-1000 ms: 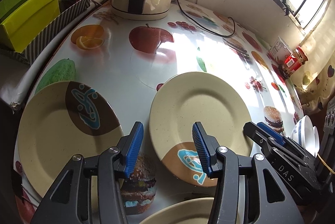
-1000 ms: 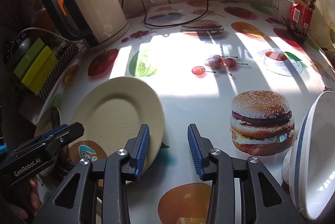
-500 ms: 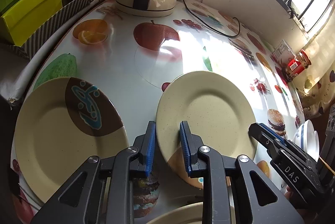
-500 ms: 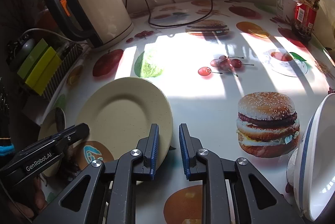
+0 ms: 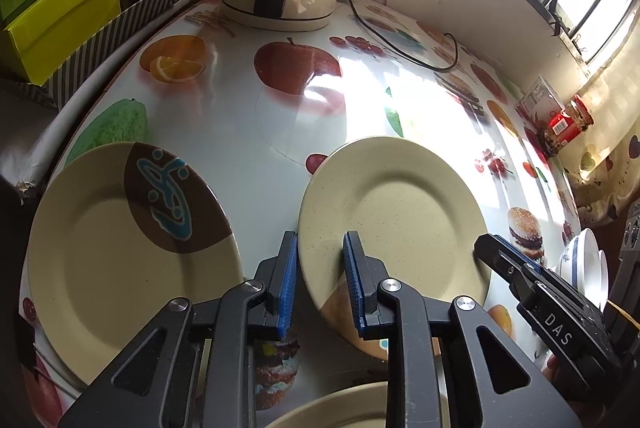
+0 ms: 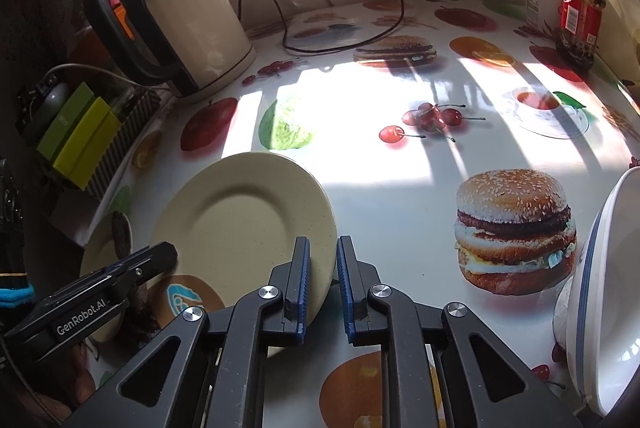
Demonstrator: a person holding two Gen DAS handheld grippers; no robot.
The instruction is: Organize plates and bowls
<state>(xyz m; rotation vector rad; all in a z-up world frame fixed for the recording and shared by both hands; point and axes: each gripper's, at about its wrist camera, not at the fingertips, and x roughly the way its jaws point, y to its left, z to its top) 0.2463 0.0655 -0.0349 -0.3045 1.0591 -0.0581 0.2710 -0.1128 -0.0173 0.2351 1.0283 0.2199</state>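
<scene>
Grip check, both tongs on one plate. Left gripper [image 5: 320, 282] pinches the near-left rim of the cream plate [image 5: 400, 212], one blue pad under the edge, one on the upper face. Right gripper [image 6: 322, 290] is pressed onto the same plate [image 6: 244, 224] at its near-right rim, jaws nearly together with the rim between them. Plate sits on the fruit-print table [image 6: 392, 164], apparently tilted up at the near edge.

Judgement: the step in hand is a two-handed lift of this plate, probably onto the patterned plate [image 5: 128, 248] just to its left.

- Raise both hands together; uneven lift would twist the rim out of one pair of pads.
- Bite looks shallow on both sides; glazed rim is likely slippery, so keep the plate level.
- Travel leftward and low, clear of the third plate edge [image 5: 340, 408] at the bottom of the left view.
- White bowls [image 6: 600, 288] stand well to the right, and kettle [image 6: 192, 24] far back; neither is in the path.
</scene>
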